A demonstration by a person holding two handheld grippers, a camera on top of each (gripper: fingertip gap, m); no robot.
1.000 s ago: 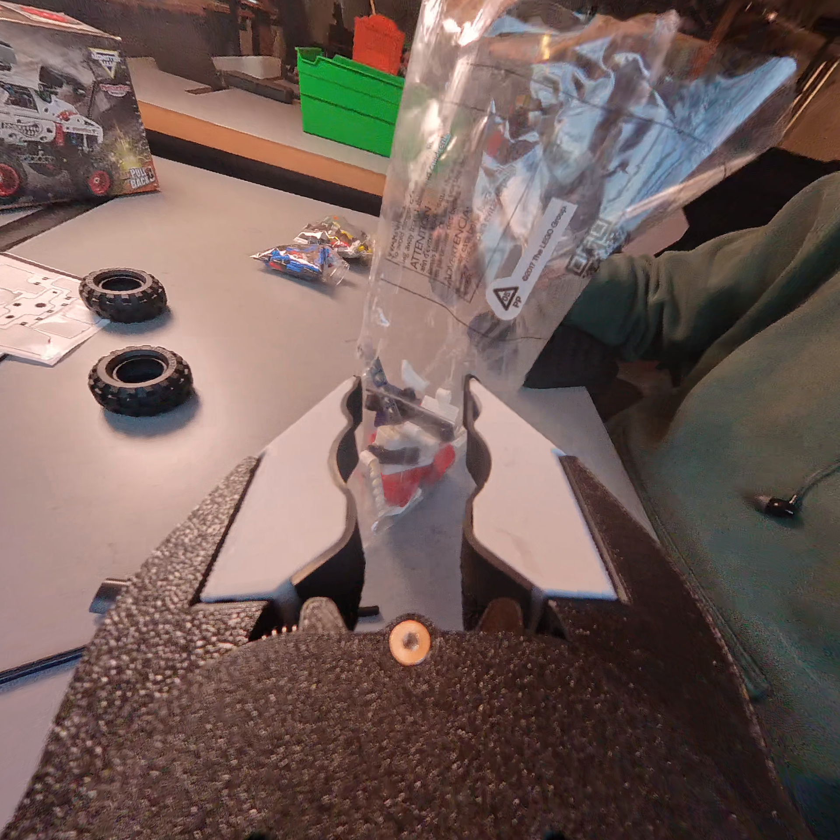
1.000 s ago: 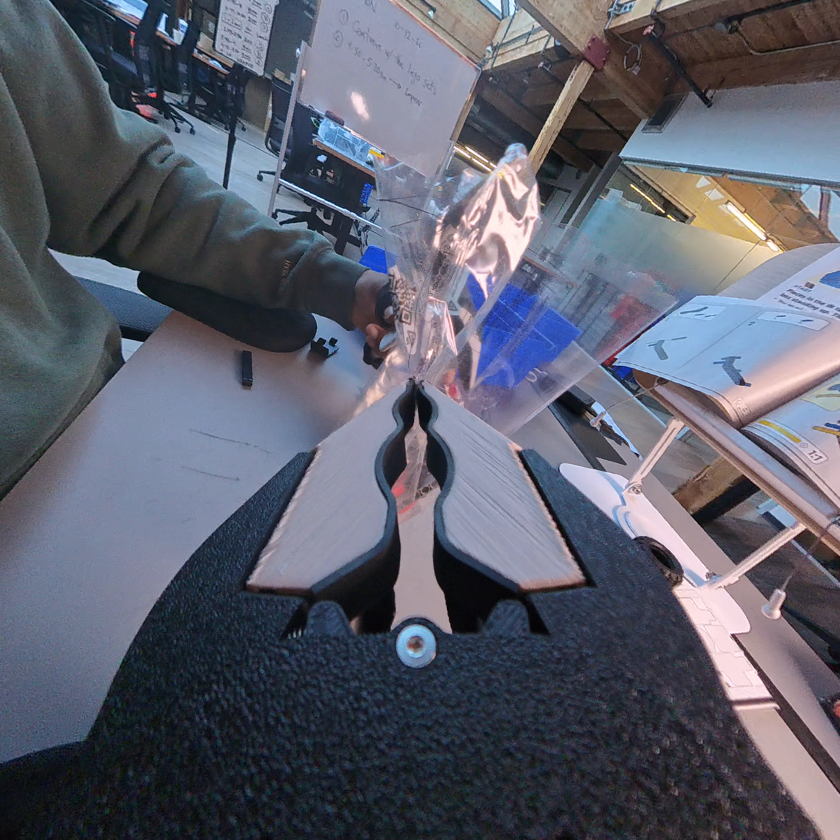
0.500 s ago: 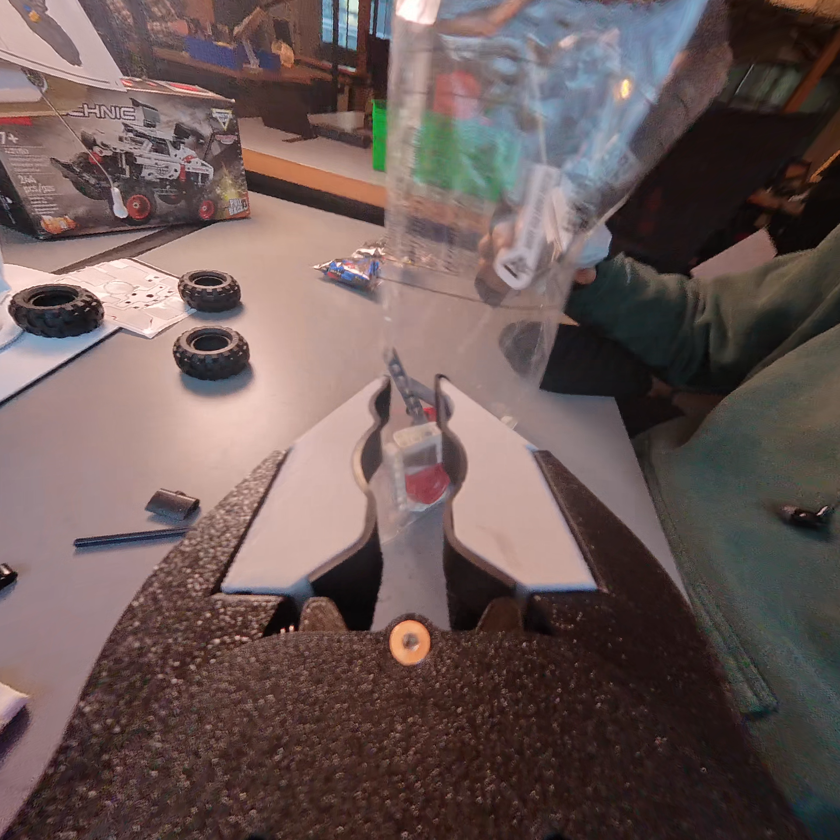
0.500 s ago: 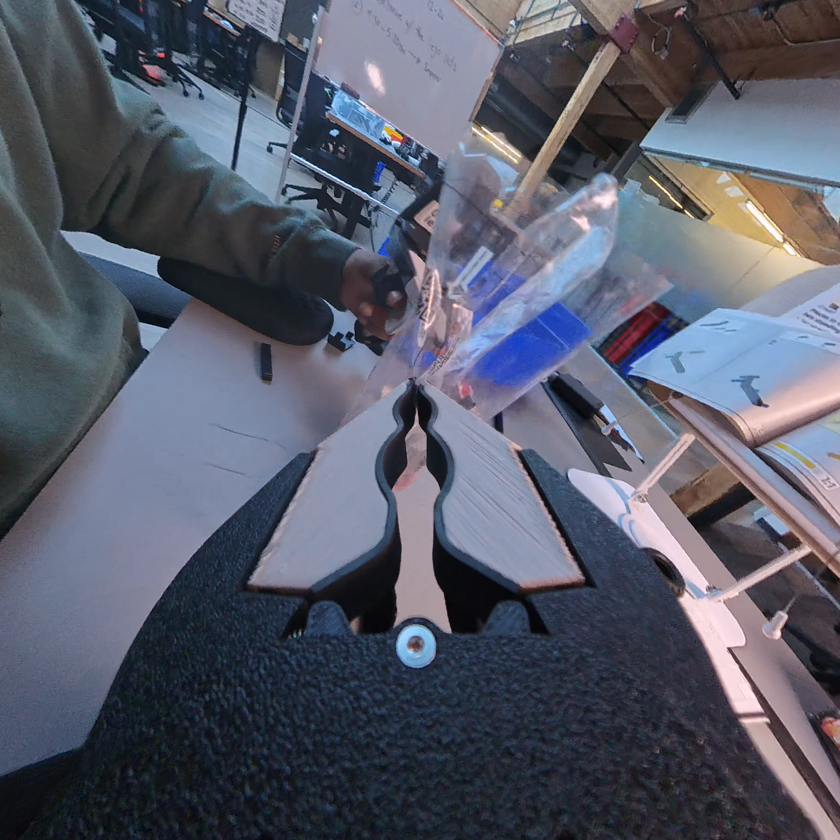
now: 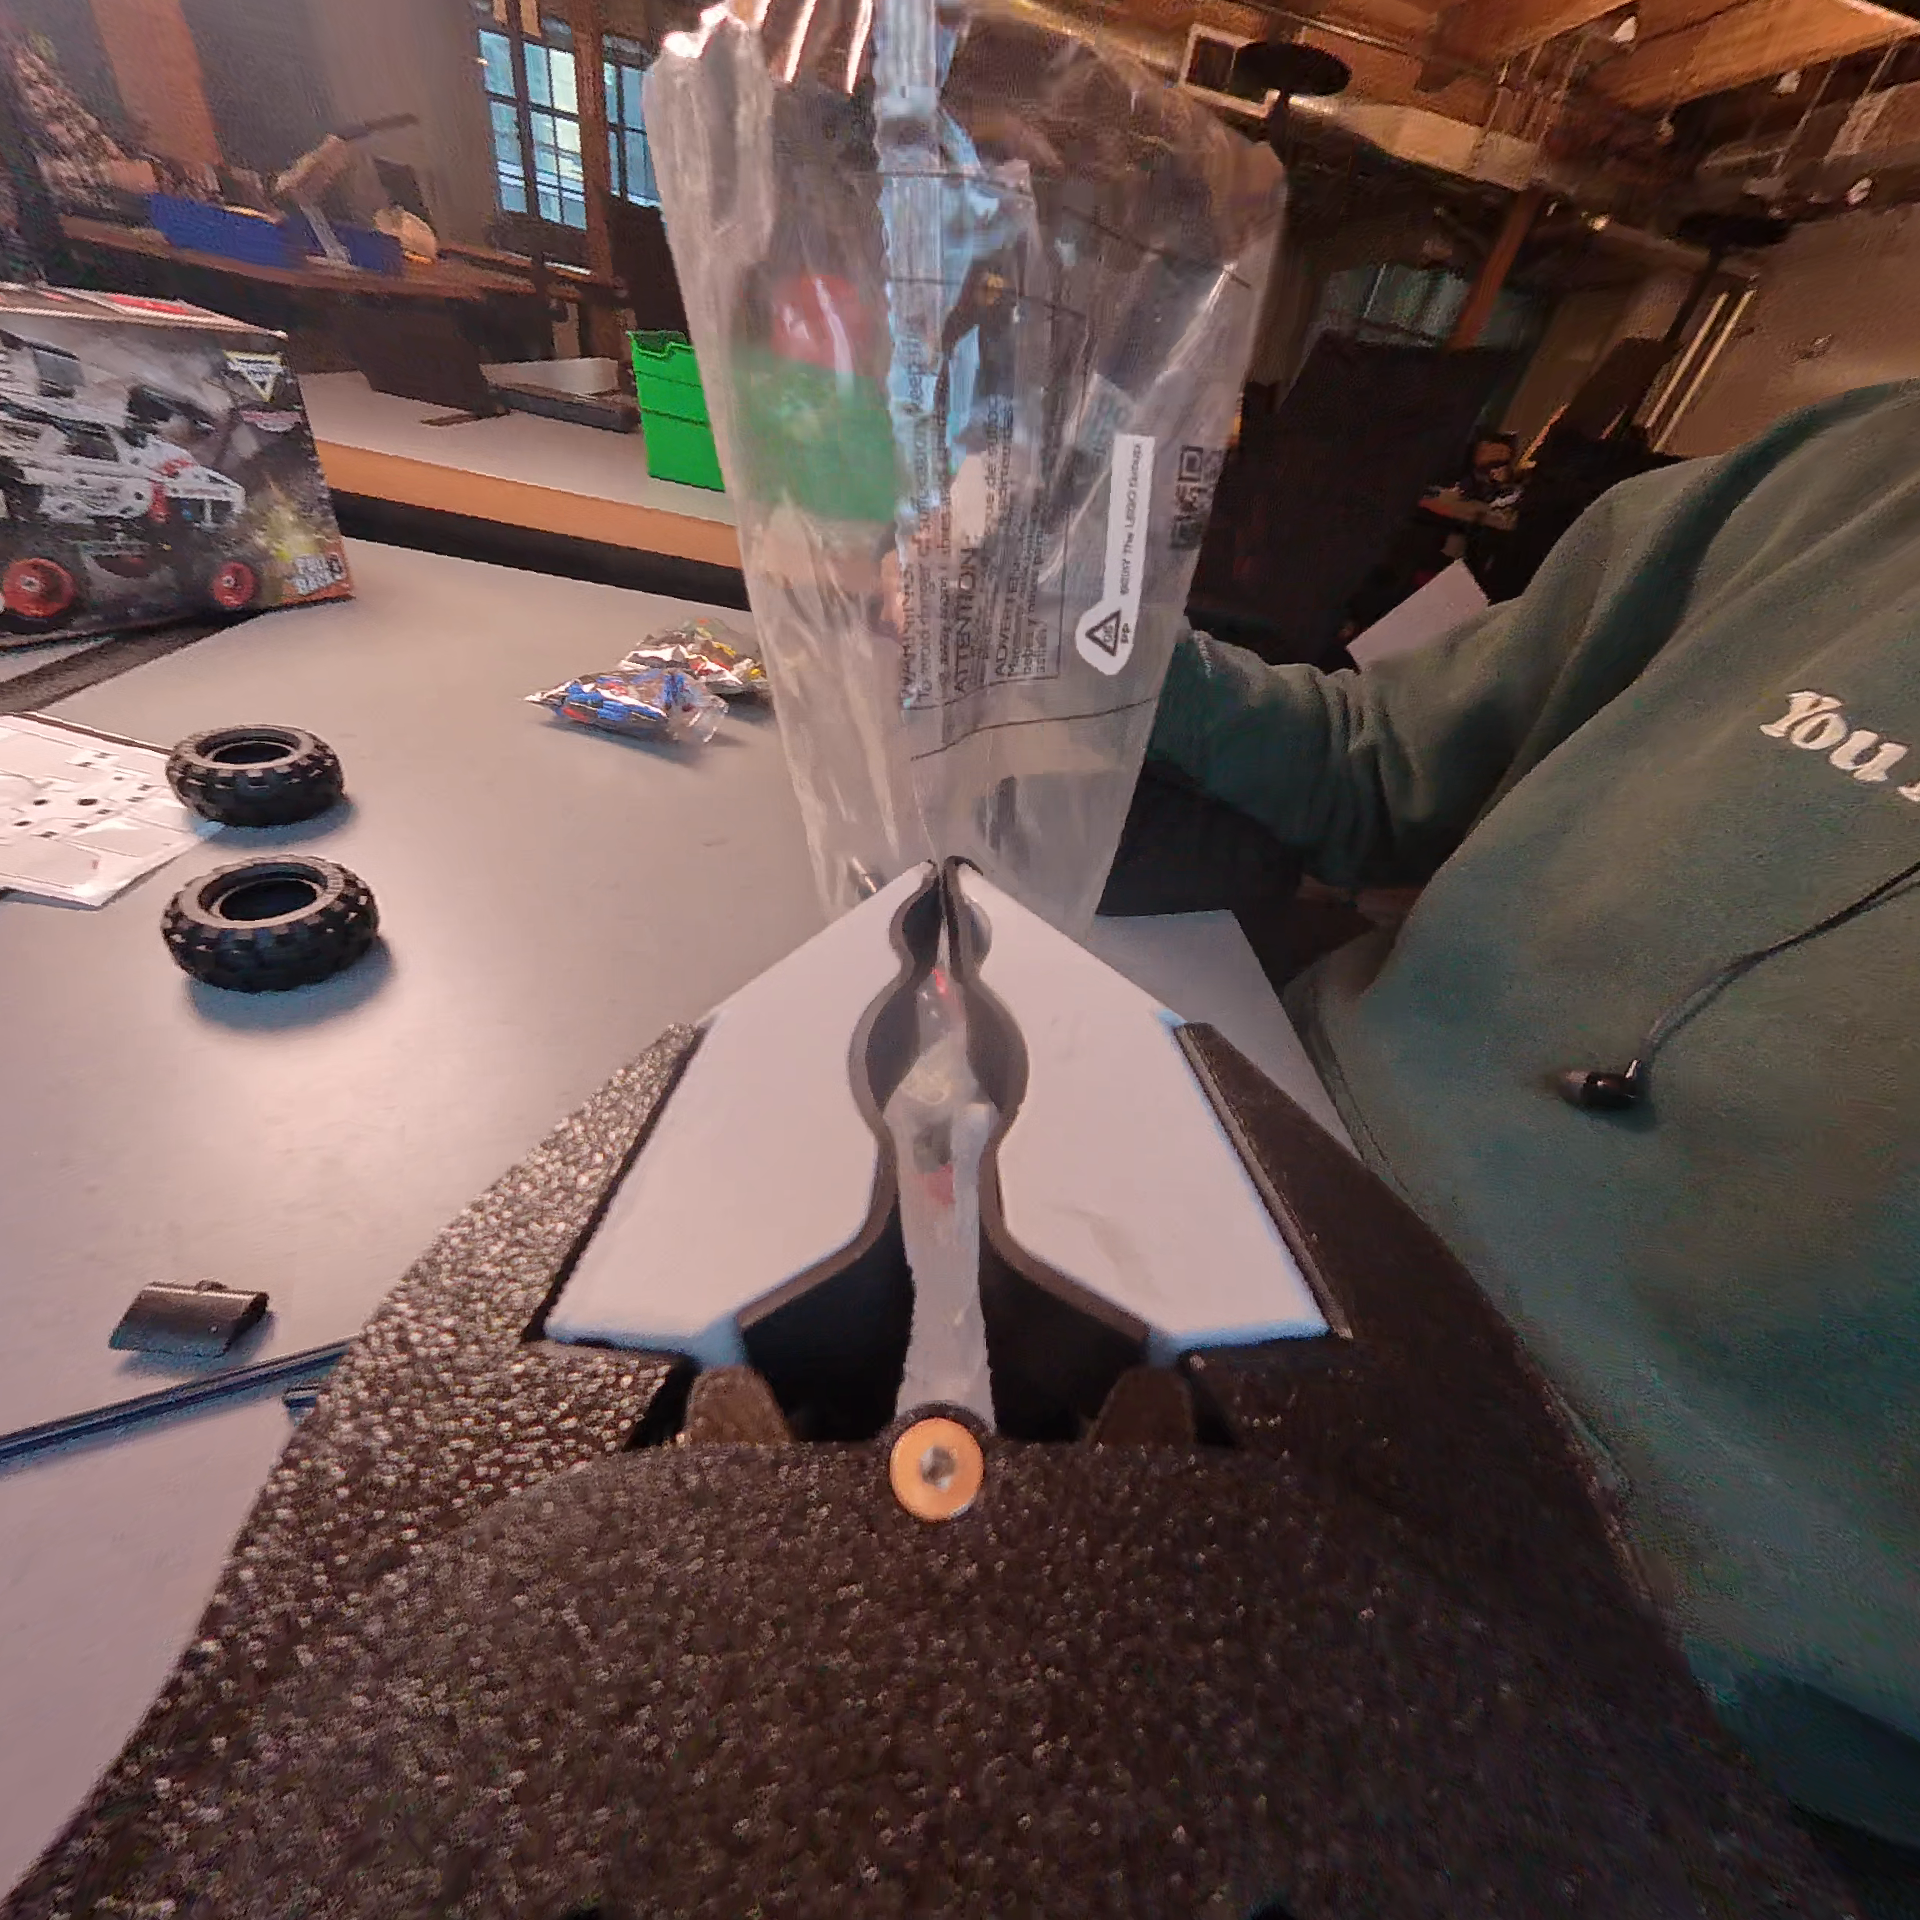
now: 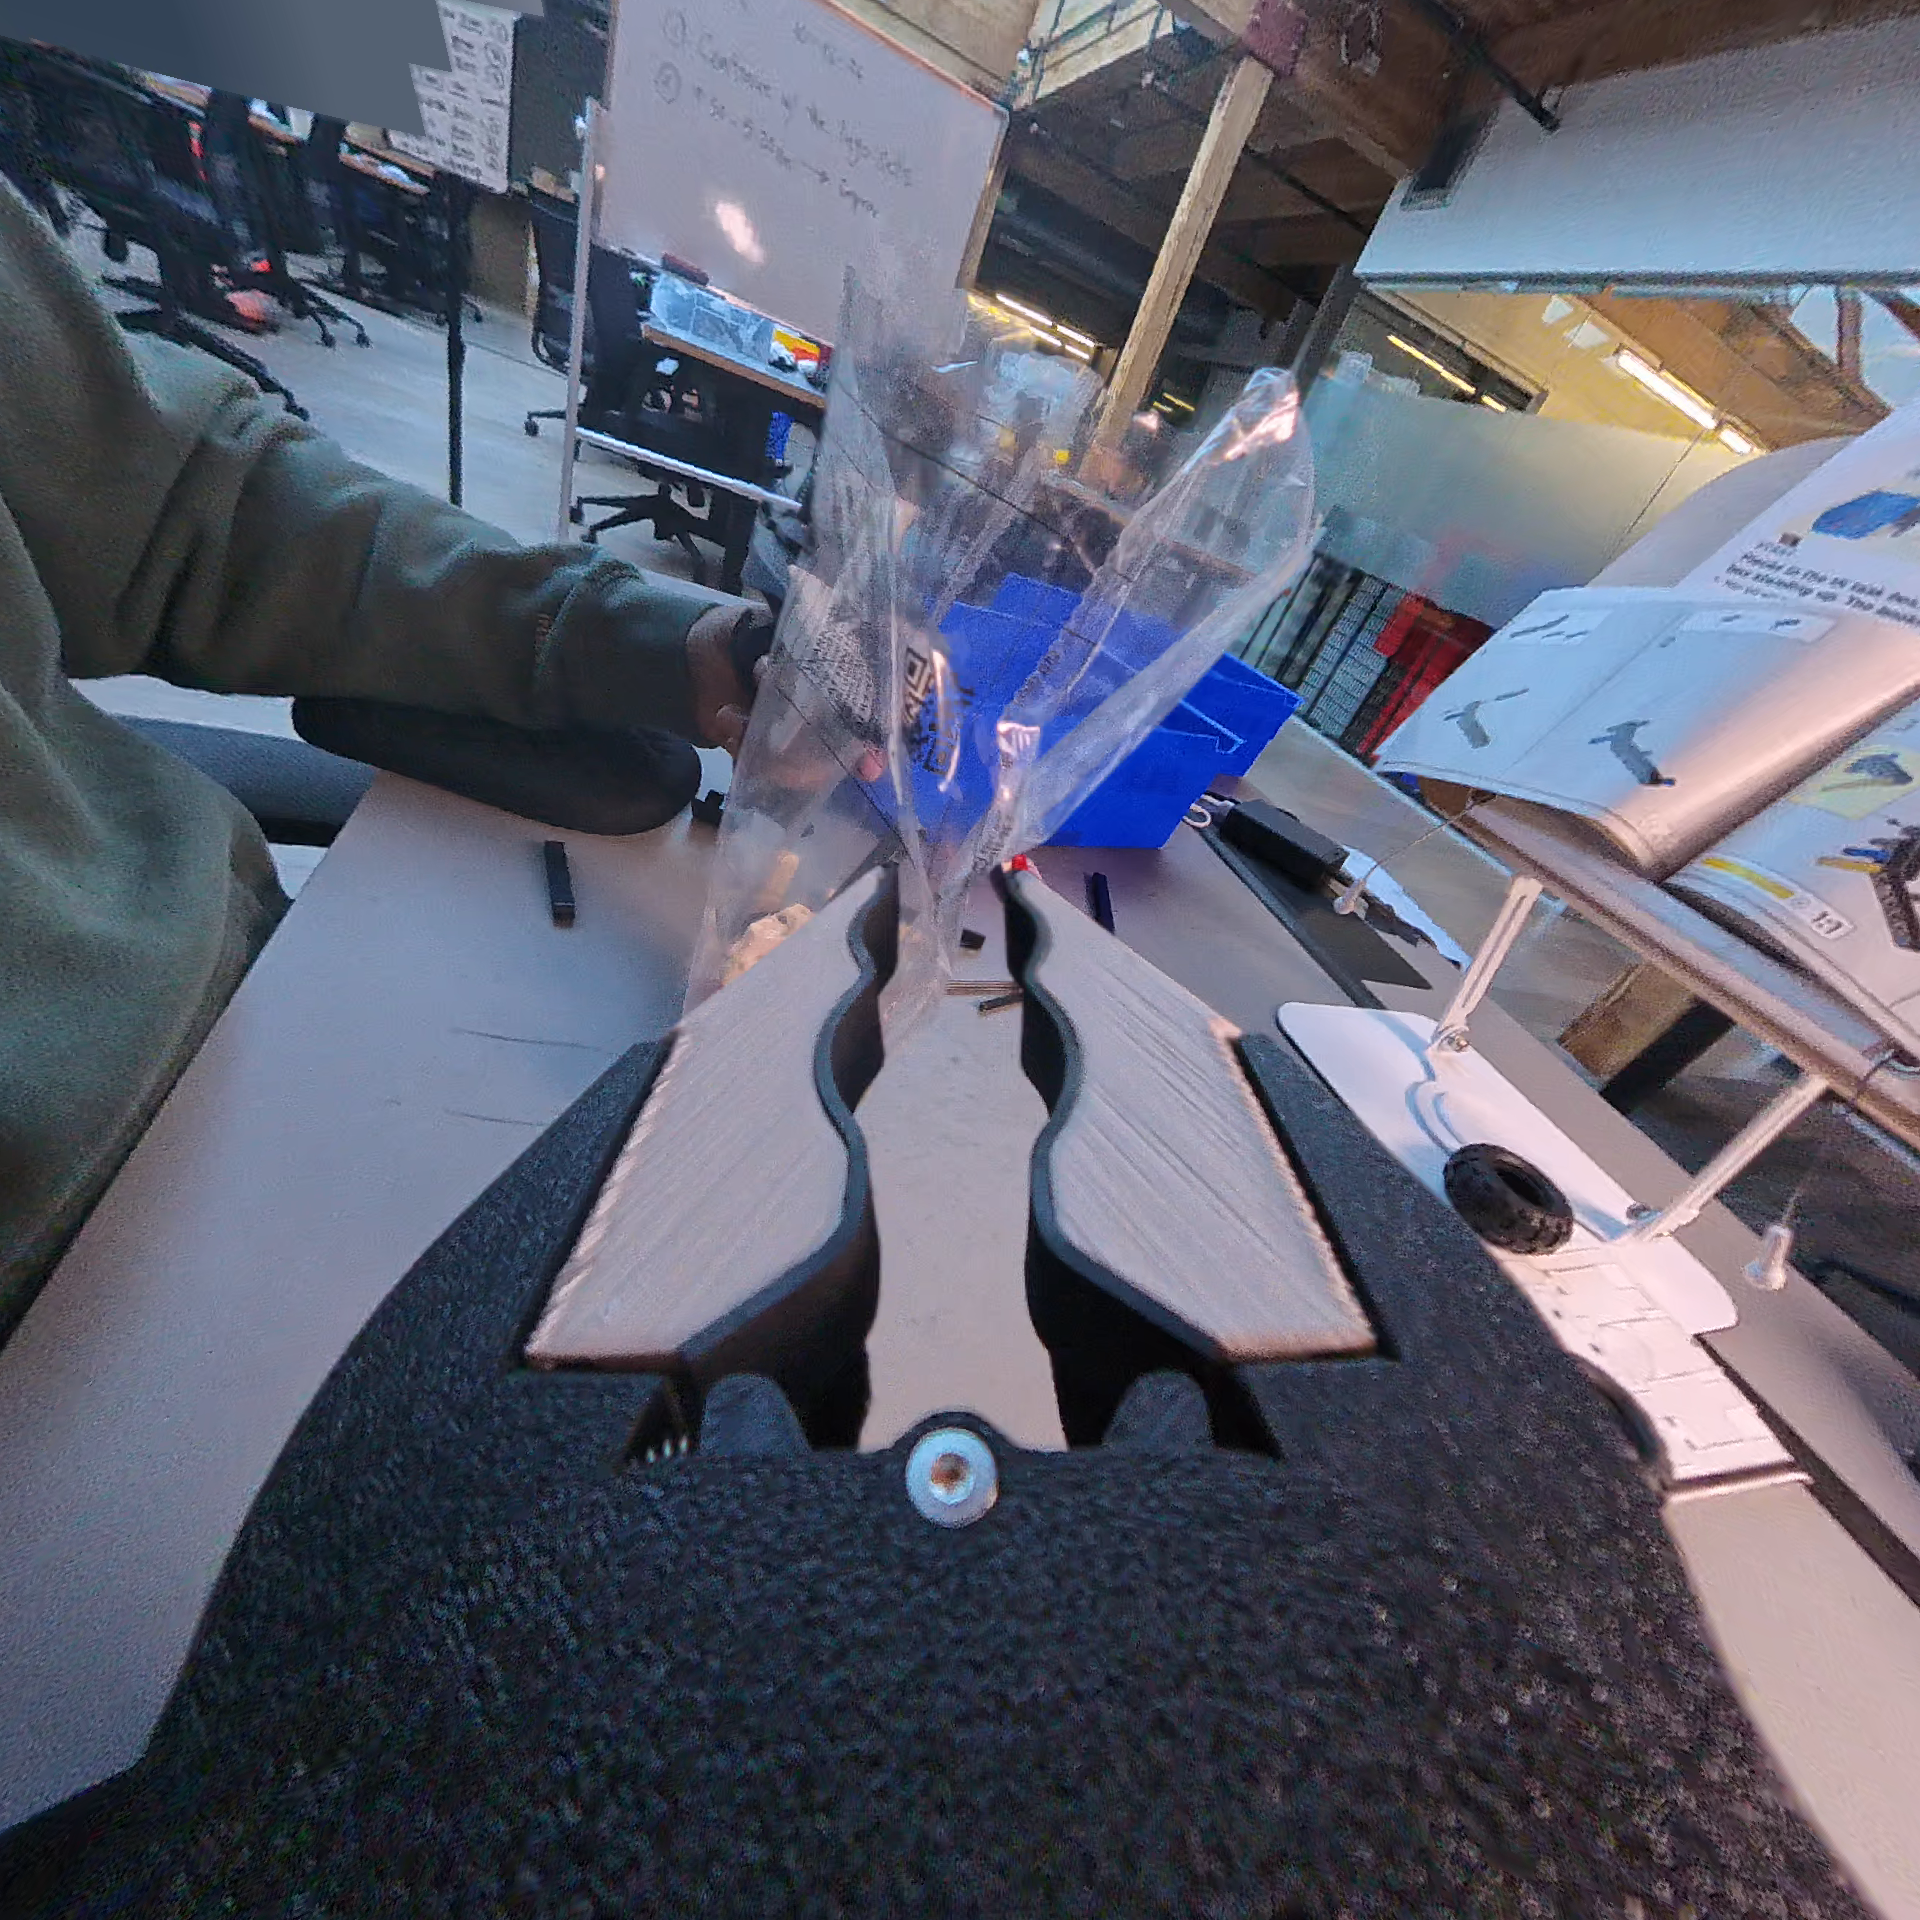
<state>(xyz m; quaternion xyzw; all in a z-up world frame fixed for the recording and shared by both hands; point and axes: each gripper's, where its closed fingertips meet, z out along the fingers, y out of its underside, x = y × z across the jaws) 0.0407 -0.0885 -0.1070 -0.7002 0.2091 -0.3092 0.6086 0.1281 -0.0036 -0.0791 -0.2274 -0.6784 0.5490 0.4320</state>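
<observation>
A clear plastic bag (image 5: 977, 499) with printed writing stands up from my left gripper (image 5: 948, 896). The left gripper is shut on the bag's lower corner, where a few small red, white and black parts (image 5: 940, 1132) sit between the fingers. The same bag (image 6: 935, 665) shows in the right wrist view. My right gripper (image 6: 948, 883) is open there, its tips a short way apart around a fold of the bag, not pinching it. A person's hand (image 6: 748, 686) in a green sleeve is just behind the bag.
Two black tyres (image 5: 270, 920) (image 5: 255, 774), a sheet of paper (image 5: 73, 821), small foil packets (image 5: 634, 701), a toy truck box (image 5: 145, 468) and a green bin (image 5: 675, 416) are on the left. A blue bin (image 6: 1122, 727), a booklet on a stand (image 6: 1662, 727) and small loose parts (image 6: 561, 883) lie ahead on the right. There is about 15 centimeters between the tips of the two grippers.
My left gripper has closed from partly open to shut on the bag's corner. My right gripper has opened and let go of the bag.
</observation>
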